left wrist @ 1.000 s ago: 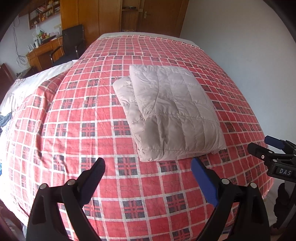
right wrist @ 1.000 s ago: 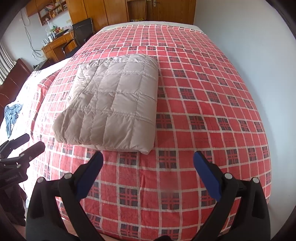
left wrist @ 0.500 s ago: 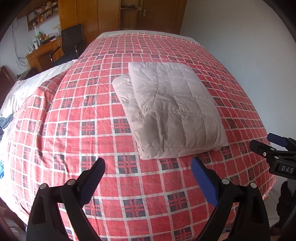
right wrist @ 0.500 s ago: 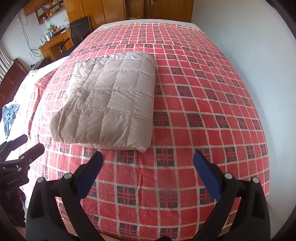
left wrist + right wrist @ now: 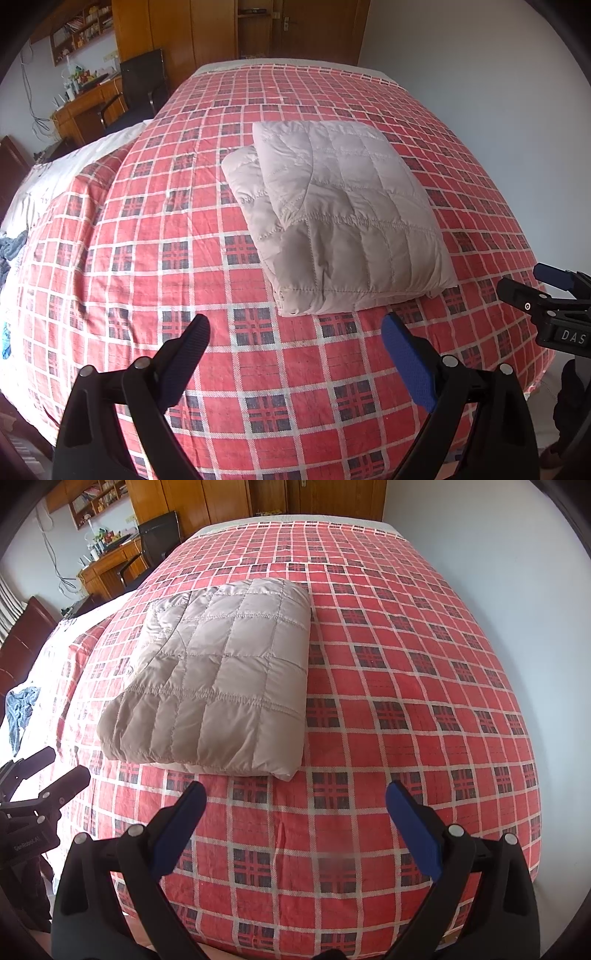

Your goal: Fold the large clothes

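Observation:
A beige quilted jacket [image 5: 343, 218] lies folded into a thick rectangle on the red plaid bed cover [image 5: 155, 258]. In the right wrist view the same folded jacket [image 5: 221, 679] sits left of centre. My left gripper [image 5: 295, 330] hovers open just short of the jacket's near edge, nothing between its blue pads. My right gripper [image 5: 295, 799] is open too, off the jacket's near right corner and above the bed cover [image 5: 406, 701]. Each gripper shows at the side of the other's view: right gripper [image 5: 550, 306], left gripper [image 5: 37, 794].
A white wall [image 5: 480, 55] runs along the bed's right side. A wooden desk [image 5: 88, 107] with a black chair [image 5: 144, 85] and wardrobe doors [image 5: 258, 29] stand beyond the far left corner. White bedding [image 5: 55, 177] and a blue cloth [image 5: 22, 709] lie left.
Both views have pulled back and lifted slightly, so the folded jacket sits a little farther from both grippers. The jacket has not moved. Both grippers stay open.

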Demonstrator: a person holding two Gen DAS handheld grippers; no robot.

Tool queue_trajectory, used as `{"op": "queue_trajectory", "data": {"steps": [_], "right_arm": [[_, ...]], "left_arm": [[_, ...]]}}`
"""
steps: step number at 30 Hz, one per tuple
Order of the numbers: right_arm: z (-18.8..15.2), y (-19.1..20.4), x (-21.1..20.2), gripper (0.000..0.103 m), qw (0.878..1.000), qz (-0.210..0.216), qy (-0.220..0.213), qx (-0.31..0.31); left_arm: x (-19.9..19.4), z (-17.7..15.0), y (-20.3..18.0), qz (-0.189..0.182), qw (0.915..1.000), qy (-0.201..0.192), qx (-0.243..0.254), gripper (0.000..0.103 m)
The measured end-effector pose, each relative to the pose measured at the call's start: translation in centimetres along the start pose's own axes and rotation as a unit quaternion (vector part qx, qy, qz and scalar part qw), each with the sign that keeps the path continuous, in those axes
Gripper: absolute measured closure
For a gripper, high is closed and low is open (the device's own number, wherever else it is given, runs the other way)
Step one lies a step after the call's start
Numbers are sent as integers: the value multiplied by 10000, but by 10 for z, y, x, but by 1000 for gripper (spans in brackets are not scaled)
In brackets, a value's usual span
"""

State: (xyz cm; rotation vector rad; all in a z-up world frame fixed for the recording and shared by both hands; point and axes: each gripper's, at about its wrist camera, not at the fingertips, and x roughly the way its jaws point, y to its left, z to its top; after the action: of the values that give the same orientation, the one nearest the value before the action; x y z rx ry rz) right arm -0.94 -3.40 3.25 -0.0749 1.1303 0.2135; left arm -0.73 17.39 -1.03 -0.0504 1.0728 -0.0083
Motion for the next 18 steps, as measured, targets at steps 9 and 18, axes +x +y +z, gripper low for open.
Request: {"op": "queue_trajectory", "data": {"steps": [9,18], "right_arm": [[-2,0,1,6,10000,-63,-31,22],[-1,-3,3,6,9999,1,-34,103]], "left_arm": [[1,0,0,23,10000,4,44,9],[3,0,0,23,10000,22,70,9]]}}
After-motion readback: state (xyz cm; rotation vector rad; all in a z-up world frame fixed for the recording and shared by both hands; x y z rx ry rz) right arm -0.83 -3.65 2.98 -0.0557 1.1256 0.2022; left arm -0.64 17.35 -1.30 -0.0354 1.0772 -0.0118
